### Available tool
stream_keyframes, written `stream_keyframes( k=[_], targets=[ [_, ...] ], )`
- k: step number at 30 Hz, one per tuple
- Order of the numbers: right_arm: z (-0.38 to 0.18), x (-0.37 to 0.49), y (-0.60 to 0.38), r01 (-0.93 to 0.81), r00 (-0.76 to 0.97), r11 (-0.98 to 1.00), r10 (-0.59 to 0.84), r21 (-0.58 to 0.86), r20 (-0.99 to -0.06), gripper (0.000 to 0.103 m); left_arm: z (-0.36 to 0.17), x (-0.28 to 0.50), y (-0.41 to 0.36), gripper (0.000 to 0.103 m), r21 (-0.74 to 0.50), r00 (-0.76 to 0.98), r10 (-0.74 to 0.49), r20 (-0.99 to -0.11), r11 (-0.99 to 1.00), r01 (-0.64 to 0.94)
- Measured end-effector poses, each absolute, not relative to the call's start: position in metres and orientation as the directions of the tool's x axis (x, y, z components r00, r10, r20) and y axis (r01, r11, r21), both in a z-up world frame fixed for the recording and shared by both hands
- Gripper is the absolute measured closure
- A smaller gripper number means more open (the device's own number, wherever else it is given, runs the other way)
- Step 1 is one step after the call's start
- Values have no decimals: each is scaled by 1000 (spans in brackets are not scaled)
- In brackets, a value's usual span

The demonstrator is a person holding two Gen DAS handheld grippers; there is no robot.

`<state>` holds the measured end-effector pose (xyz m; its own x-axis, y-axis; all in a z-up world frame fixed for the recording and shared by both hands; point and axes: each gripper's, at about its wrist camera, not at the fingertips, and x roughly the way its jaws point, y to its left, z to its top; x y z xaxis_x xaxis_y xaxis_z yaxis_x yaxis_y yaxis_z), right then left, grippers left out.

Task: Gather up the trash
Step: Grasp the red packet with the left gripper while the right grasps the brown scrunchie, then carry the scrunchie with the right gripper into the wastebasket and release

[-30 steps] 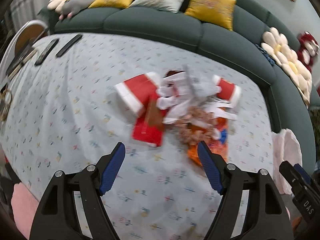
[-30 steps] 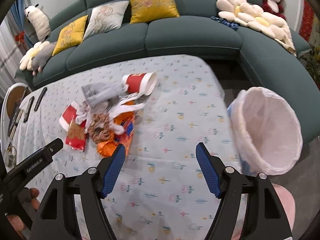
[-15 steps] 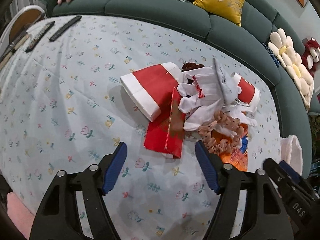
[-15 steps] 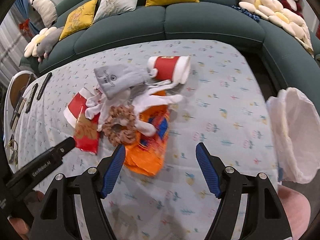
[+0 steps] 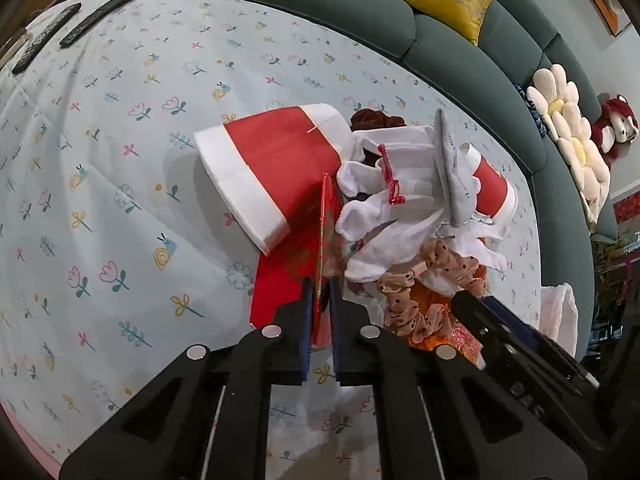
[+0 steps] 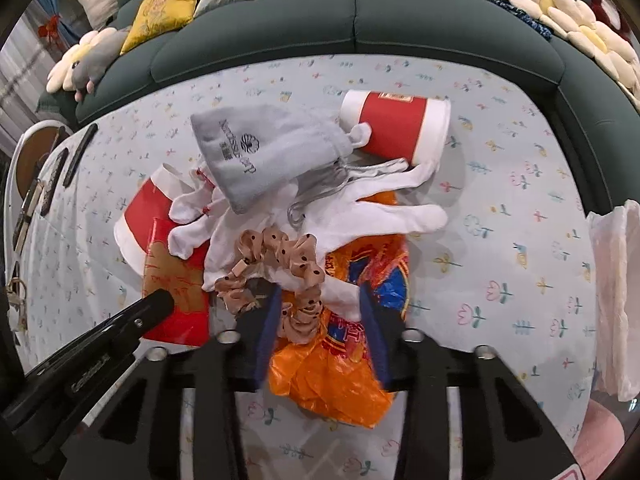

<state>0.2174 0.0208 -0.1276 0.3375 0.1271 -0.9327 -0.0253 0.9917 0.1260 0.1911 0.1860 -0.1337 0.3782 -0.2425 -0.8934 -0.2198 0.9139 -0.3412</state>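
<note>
A heap of trash lies on the flowered tablecloth (image 5: pixel 120 160). It holds a flattened red and white cup (image 5: pixel 272 172), a flat red packet (image 5: pixel 316 264), white gloves (image 5: pixel 384 208), a grey pouch (image 6: pixel 264 152), a dotted tan scrunchie (image 6: pixel 280 264), an orange wrapper (image 6: pixel 340 368) and a second red cup (image 6: pixel 396 124). My left gripper (image 5: pixel 320 300) is shut on the near edge of the red packet, which also shows in the right wrist view (image 6: pixel 176 292). My right gripper (image 6: pixel 320 312) is part closed around the orange wrapper and the scrunchie; its fingers (image 6: pixel 268 320) touch the wrapper.
A white-lined bin (image 6: pixel 616 300) stands off the table's right edge. Dark remotes (image 5: pixel 96 16) lie at the table's far left. A green sofa (image 6: pixel 360 20) with yellow and grey cushions curves behind the table. Keys (image 6: pixel 16 304) lie at the left edge.
Both grippers moved forward into the heap. The left one closed on the red packet. The right one narrowed around the orange wrapper and scrunchie.
</note>
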Motion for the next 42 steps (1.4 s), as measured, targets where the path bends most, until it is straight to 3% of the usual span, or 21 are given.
stream_keyframes(
  k=[2,7,24,42],
  targets=[
    [-131,218,22,-32,327,991,130,127,-936,89,-133,189,186,99,-336,383,-236,-893,916,-220],
    [-124,212,19,-40,339,988,155,150,-928,94,-125,181,188,100,-338,393,-231,-890,913,-227],
    [-38,169,-52,34,518,967,199,252,-832,95,-39,148,115,100,-316,507,-230,-830,945,-88],
    [33,103,-216,221,693,932,58,288,-719,95,38,116,-57,100,-228,563,-335,-756,940,254]
  ],
)
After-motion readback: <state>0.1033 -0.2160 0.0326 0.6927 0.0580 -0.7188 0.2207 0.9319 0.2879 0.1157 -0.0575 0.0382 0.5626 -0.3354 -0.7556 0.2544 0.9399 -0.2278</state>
